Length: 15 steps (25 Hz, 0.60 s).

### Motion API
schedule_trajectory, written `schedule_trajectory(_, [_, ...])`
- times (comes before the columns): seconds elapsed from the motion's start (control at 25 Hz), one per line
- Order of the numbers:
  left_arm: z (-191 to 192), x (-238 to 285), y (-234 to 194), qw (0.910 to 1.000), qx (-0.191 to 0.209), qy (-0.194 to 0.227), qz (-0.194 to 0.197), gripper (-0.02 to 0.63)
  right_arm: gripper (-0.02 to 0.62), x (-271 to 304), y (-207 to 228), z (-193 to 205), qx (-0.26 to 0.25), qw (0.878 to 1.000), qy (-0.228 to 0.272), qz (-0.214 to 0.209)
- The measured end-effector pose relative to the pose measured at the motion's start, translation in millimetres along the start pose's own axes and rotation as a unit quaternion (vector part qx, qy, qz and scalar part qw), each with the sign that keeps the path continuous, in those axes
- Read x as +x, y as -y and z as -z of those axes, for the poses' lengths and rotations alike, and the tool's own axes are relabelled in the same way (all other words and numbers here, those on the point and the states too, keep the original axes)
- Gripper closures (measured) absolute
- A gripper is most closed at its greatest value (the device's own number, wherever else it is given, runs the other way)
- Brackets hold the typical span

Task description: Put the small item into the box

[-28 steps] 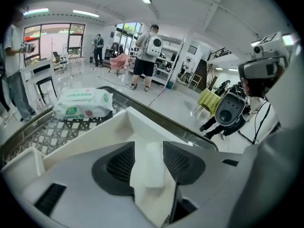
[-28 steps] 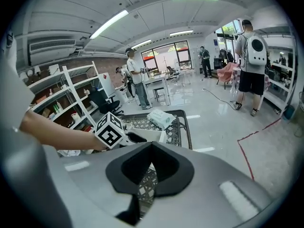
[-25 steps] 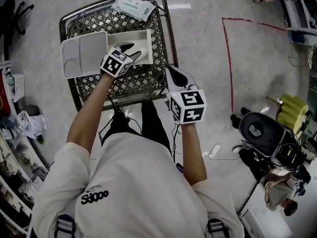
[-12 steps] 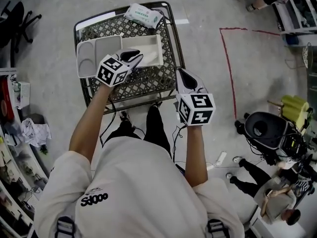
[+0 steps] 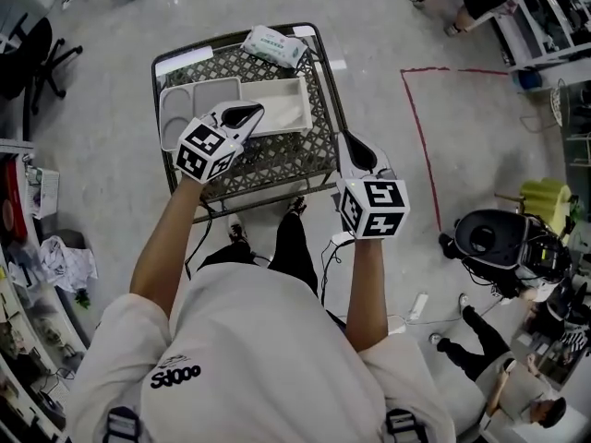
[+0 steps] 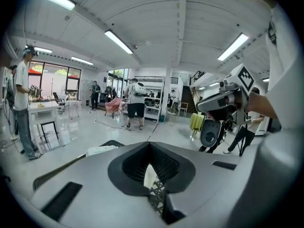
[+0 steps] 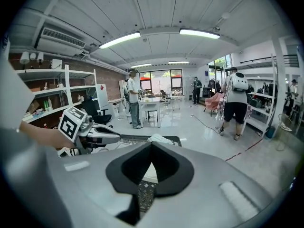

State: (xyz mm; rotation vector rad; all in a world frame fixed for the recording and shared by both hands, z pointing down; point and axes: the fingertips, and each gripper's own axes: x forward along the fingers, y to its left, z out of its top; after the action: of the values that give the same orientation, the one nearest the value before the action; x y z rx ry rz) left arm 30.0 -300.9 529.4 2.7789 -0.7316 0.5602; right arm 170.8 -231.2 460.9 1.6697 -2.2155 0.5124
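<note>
A white open box [image 5: 282,104] lies on a black mesh table [image 5: 268,160], with a white compartment tray [image 5: 189,100] to its left. I cannot make out a small item in any view. My left gripper [image 5: 247,111] hovers over the box's near left corner with its jaws shut and nothing between them. My right gripper [image 5: 353,146] hangs off the table's right edge, its jaws together and empty. In the left gripper view a sliver of the box [image 6: 149,175] and mesh shows below the jaws. In the right gripper view the left gripper [image 7: 92,133] is at the left.
A pack of wet wipes [image 5: 274,44] lies at the table's far edge. A red tape line [image 5: 416,137] runs on the floor to the right. A black round device [image 5: 485,238] stands at the right and an office chair [image 5: 37,49] at the far left. People stand farther off.
The left gripper's jaws have closed with nothing in them, and it has drawn back from over the box. The table now looks smaller and farther off. The right gripper stays beside the table.
</note>
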Motion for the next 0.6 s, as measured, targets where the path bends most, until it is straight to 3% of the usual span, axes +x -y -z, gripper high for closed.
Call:
schedule_trajectory(0.28, [-41.8,-44.9,4.7,0.9974,0.055,0.044,-0.013,0.600,0.584,-21.9,-22.5,-30.1,-0.026,0.999,0.040,0.017])
schedule_trajectory(0.44, [-64.4,-66.0,11.3,0.9931,0.099,0.061,-0.016,0.600,0.585,-34.7,-41.5,-52.9,-0.014,0.997,0.075,0.003])
schedule_trajectory(0.6, [-79.2,-86.1,20.4,0.9907,0.116,0.070,-0.008,0.600,0.585,-50.0,-60.6,-70.3,-0.016,0.995,0.102,-0.006])
